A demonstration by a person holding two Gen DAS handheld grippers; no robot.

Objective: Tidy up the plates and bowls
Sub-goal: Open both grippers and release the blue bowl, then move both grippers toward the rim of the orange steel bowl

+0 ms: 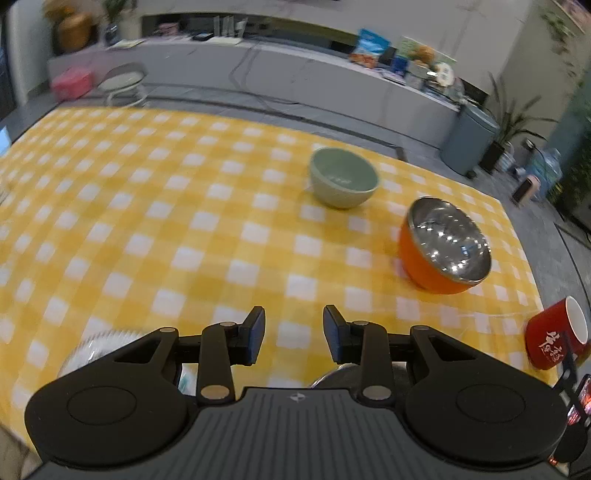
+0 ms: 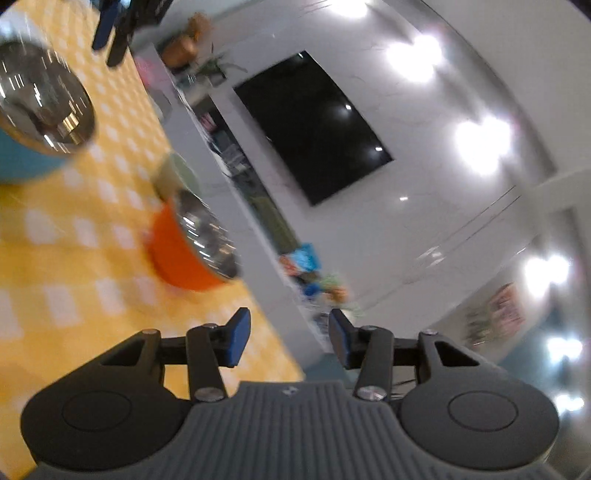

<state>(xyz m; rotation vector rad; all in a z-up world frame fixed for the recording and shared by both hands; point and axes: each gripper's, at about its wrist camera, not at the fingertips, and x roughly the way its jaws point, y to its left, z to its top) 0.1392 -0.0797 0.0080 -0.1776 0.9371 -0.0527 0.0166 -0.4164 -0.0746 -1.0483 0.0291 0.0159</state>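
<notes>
In the left wrist view my left gripper (image 1: pixel 293 334) hangs open over the yellow checked tablecloth (image 1: pixel 166 221), with nothing between its fingers. Beyond it, to the right, stand a pale green bowl (image 1: pixel 343 177) and an orange bowl with a steel inside (image 1: pixel 443 243). A white ribbed dish (image 1: pixel 99 345) shows partly under the left finger. The right wrist view is rolled on its side. My right gripper (image 2: pixel 290 336) is open and empty at the table's edge. In front of it are the orange bowl (image 2: pixel 184 254), the green bowl (image 2: pixel 177 173) and a blue steel-lined bowl (image 2: pixel 40 110).
A red mug (image 1: pixel 557 332) stands at the table's right edge. A steel rim (image 1: pixel 343 371) peeks out under the left gripper. A stool (image 1: pixel 122 83) and a long grey counter (image 1: pixel 295 74) lie beyond the table. The left gripper's fingers (image 2: pixel 110 29) show at the top of the right wrist view.
</notes>
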